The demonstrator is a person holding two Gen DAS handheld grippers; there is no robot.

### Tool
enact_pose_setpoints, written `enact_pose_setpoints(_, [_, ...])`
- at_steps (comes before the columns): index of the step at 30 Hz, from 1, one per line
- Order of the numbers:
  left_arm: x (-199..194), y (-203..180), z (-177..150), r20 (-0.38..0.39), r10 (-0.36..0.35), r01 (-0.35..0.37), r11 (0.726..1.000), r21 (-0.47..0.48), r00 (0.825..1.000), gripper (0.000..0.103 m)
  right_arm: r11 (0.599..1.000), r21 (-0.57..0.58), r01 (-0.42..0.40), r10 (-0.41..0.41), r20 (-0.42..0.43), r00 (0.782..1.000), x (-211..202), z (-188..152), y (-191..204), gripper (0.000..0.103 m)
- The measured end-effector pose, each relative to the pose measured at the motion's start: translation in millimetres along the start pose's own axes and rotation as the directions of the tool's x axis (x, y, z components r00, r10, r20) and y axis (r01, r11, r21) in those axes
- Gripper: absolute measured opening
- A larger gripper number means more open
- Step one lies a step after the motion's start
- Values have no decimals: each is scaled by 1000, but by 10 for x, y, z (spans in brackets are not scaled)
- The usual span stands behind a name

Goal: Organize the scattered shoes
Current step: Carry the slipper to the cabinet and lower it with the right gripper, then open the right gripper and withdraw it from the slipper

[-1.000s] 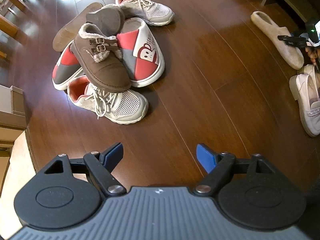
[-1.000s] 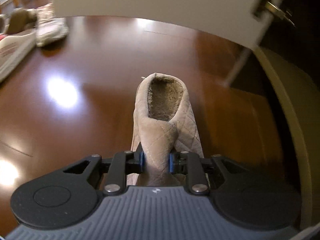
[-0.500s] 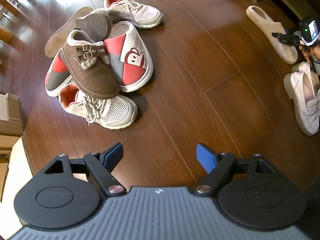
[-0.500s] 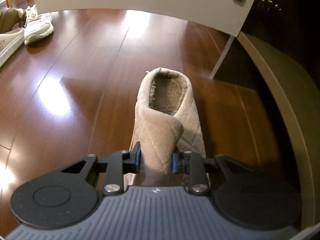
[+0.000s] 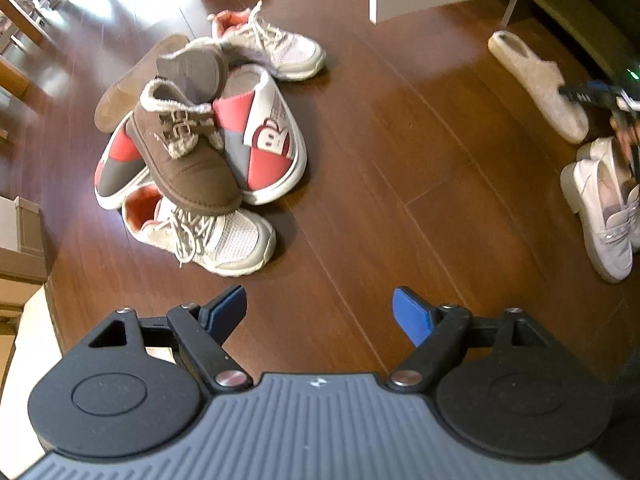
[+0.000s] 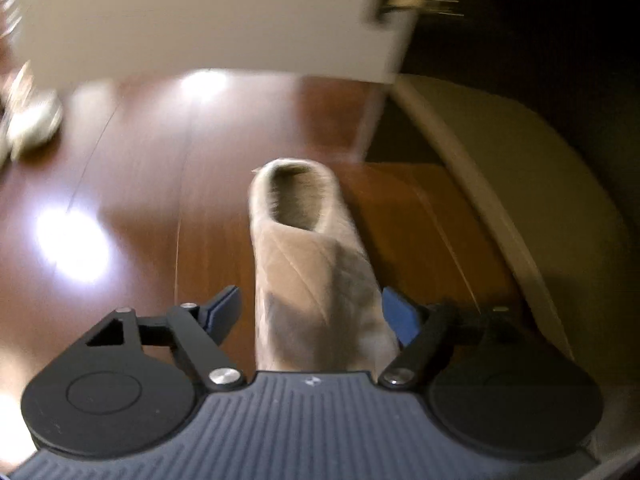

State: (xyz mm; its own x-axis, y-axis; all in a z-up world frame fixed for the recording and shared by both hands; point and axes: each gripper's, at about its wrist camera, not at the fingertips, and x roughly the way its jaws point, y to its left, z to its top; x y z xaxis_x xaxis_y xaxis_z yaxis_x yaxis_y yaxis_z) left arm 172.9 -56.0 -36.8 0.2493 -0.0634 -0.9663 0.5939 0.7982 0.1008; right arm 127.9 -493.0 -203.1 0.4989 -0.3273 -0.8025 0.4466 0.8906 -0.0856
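My right hand-held gripper (image 6: pixel 310 312) is opening, its blue pads drawing off the beige quilted slipper (image 6: pixel 308 264) that lies between them on the wooden floor (image 6: pixel 132 184), toe toward me, near a white door (image 6: pixel 200 16). My left hand-held gripper (image 5: pixel 320 310) hangs spread over bare floor, pinching nothing. Beyond it lies a heap I count as seven shoes: two white mesh sneakers (image 5: pixel 224 236), two red-and-grey slippers (image 5: pixel 264 140) with large letters I cannot read, two brown fur-lined shoes (image 5: pixel 188 160) and one beige sole-up slipper (image 5: pixel 132 84). At the floor's right edge sit pale loafers (image 5: pixel 600 216), their count unclear.
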Motion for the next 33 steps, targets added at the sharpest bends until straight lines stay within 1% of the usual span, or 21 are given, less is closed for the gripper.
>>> enact_pose_setpoints(1, [-22,-30,20,10,-4,4,1000,0,1000,82,996,88,-4,6,-18,1000,-270,-120,10,81])
enact_pose_setpoints(2, [-45,-69,38,22,-9,9,1000,2,1000,82,984,178,-7,14,-37,999,-545,-242,20,85])
enact_pose_setpoints(3, [-82,-137,59,39,-17,17,1000,9,999,82,973,232,-17,28,-44,999,-742,-357,25,88])
enact_pose_setpoints(4, [-129,-223,81,58,-28,26,999,20,998,82,960,276,-33,50,-54,997,-930,-477,37,89])
enact_pose_setpoints(5, [-177,-310,104,78,-38,36,999,31,996,82,953,299,-42,62,-59,996,-1029,-550,32,89])
enact_pose_setpoints(6, [-224,-396,127,97,-49,45,998,42,994,82,936,348,-51,81,-71,994,-1278,-703,73,89])
enact_pose_setpoints(9, [-369,-670,188,155,-75,61,994,88,985,82,915,402,-17,63,-102,993,-1753,-923,165,89])
enact_pose_setpoints(10, [-430,-801,190,179,-67,45,991,126,982,82,915,404,-12,59,-105,993,-1787,-920,170,89])
enact_pose_setpoints(11, [-496,-928,184,208,-56,22,987,161,976,82,917,400,13,37,-116,993,-1964,-941,208,89])
enact_pose_setpoints(13, [-624,-1136,161,271,-40,-21,976,217,962,82,931,361,47,-10,-103,995,-2194,-917,245,90])
enact_pose_setpoints(15, [-734,-1304,131,323,-30,-56,966,254,946,83,947,310,84,-63,-78,995,-2473,-887,296,92])
enact_pose_setpoints(17, [-827,-1420,108,363,-22,-81,960,266,931,83,955,280,102,-92,-47,995,-2666,-861,327,94])
enact_pose_setpoints(18, [-856,-1448,105,374,-19,-87,961,264,927,83,956,274,106,-100,-37,994,-2732,-840,338,94])
enact_pose_setpoints(22, [-929,-1472,86,391,-5,-94,968,232,920,83,959,270,88,-89,-8,996,-2889,-787,351,94])
enact_pose_setpoints(25, [-956,-1446,36,399,7,-105,969,226,917,83,962,264,74,-81,16,997,-3009,-763,374,94])
enact_pose_setpoints(30, [-974,-1393,-73,396,12,-114,965,236,918,83,964,258,69,-78,25,997,-3077,-731,413,95])
enact_pose_setpoints(33, [-991,-1375,-90,395,3,-103,967,233,919,83,964,256,67,-77,28,997,-3088,-717,437,95])
